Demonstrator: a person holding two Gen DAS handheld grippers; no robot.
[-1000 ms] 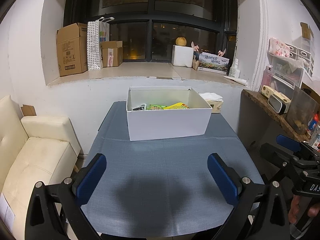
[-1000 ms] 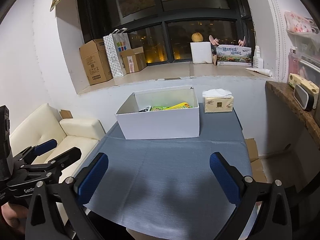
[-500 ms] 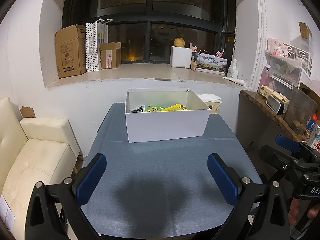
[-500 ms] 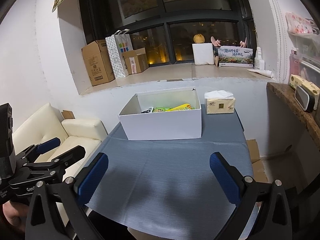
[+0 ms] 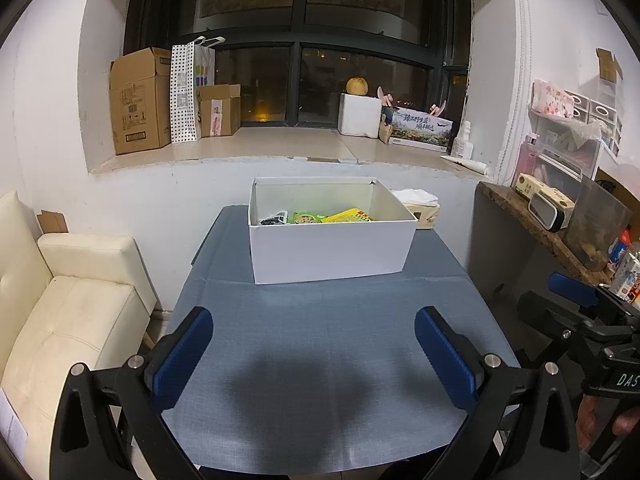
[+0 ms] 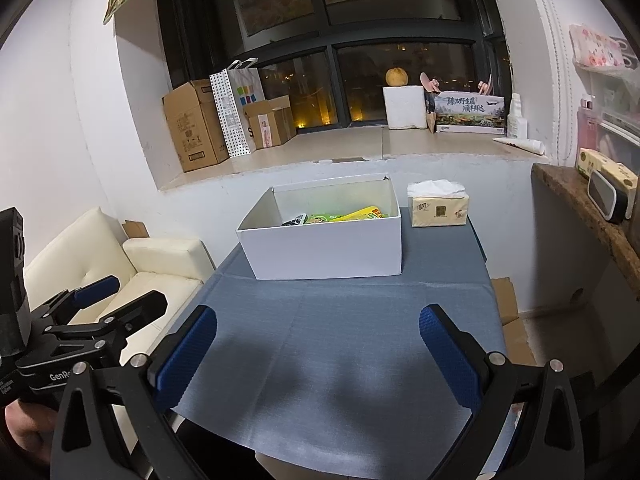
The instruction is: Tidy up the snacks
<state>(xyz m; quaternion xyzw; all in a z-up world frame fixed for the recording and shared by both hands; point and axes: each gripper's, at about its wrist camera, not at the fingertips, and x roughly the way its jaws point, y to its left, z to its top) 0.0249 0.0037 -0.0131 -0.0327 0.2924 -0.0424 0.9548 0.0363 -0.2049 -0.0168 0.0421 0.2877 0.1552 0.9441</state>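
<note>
Left gripper (image 5: 312, 344) wide open, holding nothing, low over the near end of the table (image 5: 320, 400). Probably held back here because nothing is left on the cloth to pick up. Off to its left, a cream sofa (image 5: 68, 320), not part of the job. Straight ahead, well away from the blue fingers (image 5: 182, 356), the white box (image 5: 328, 248), open on top so snacks can drop in. Down inside, against the front wall, the snacks (image 5: 320, 217): one dark pack, one green, one yellow, lying flat. Just past the box to the right, a tissue box (image 6: 438, 208), touching nothing. Right gripper (image 6: 318, 344) also spread open and empty, also pointed at the box from the near end. Looks like tidying is about done, with both tools waiting, maybe for more snacks.
</note>
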